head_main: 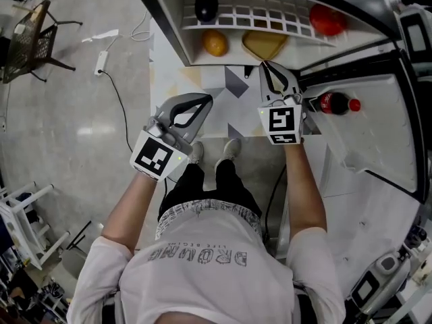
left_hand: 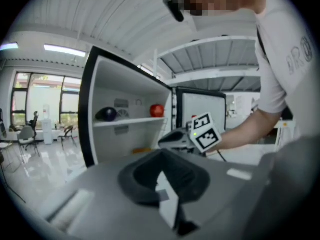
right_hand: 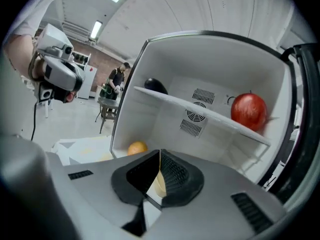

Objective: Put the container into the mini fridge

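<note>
The open mini fridge (head_main: 169, 25) lies ahead of me. The tan container (head_main: 264, 44) rests on its bottom floor, beside an orange (head_main: 214, 43). My right gripper (head_main: 263, 66) is shut and empty, its tip just outside the fridge mouth, a little short of the container. In the right gripper view the container (right_hand: 159, 185) shows as a pale patch through the loop of the closed gripper (right_hand: 160, 153). My left gripper (head_main: 206, 100) is shut on nothing, held lower left over the patterned mat. In the left gripper view it (left_hand: 161, 156) faces the fridge and the right gripper's marker cube (left_hand: 206, 132).
The wire shelf (head_main: 256, 15) carries a dark round object (head_main: 206, 4) and a red fruit (head_main: 327, 20). The fridge door (head_main: 364, 133) stands open at the right with a cola bottle (head_main: 334, 103) in its rack. A cable and power strip (head_main: 101, 63) lie on the floor at left.
</note>
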